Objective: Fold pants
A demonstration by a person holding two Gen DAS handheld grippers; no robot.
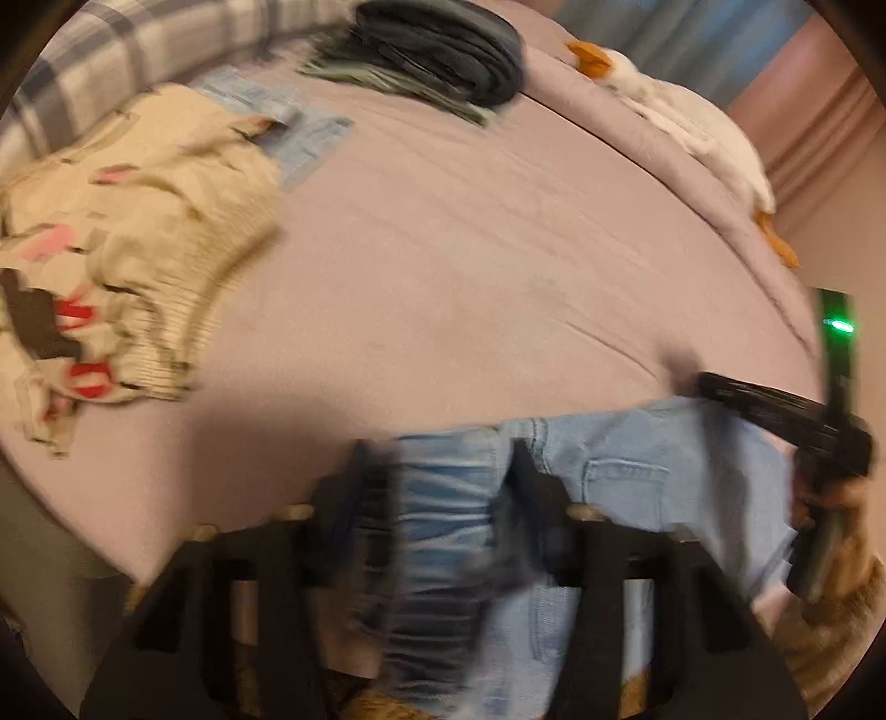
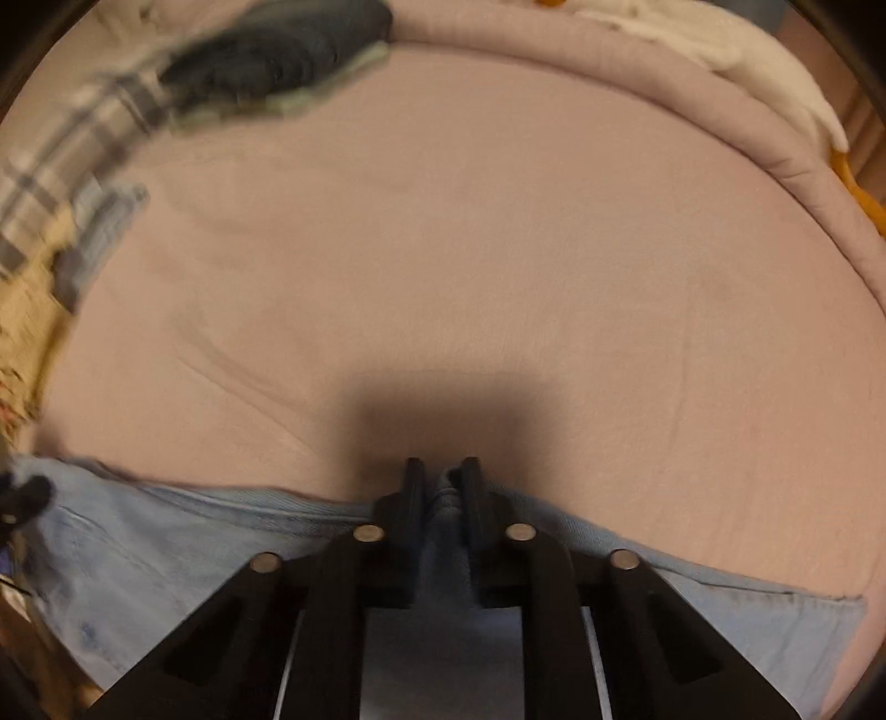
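Note:
Light blue jeans (image 1: 626,471) lie along the near edge of the mauve bed sheet (image 1: 470,249), back pocket up. My left gripper (image 1: 443,471) is shut on a bunched fold of the denim, which fills the gap between its fingers. In the right wrist view the jeans (image 2: 166,548) spread left and right, and my right gripper (image 2: 441,479) pinches a small ridge of their top edge tightly. The right gripper (image 1: 714,387) also shows at the right of the left wrist view, held in a person's hand (image 1: 847,498).
A crumpled cream patterned garment (image 1: 138,221) lies at the left, with a folded pale denim piece (image 1: 299,133) behind it. A dark folded stack (image 1: 443,50) sits at the back, a white plush goose (image 1: 692,122) along the far right edge, and a plaid pillow (image 1: 111,50) at the back left.

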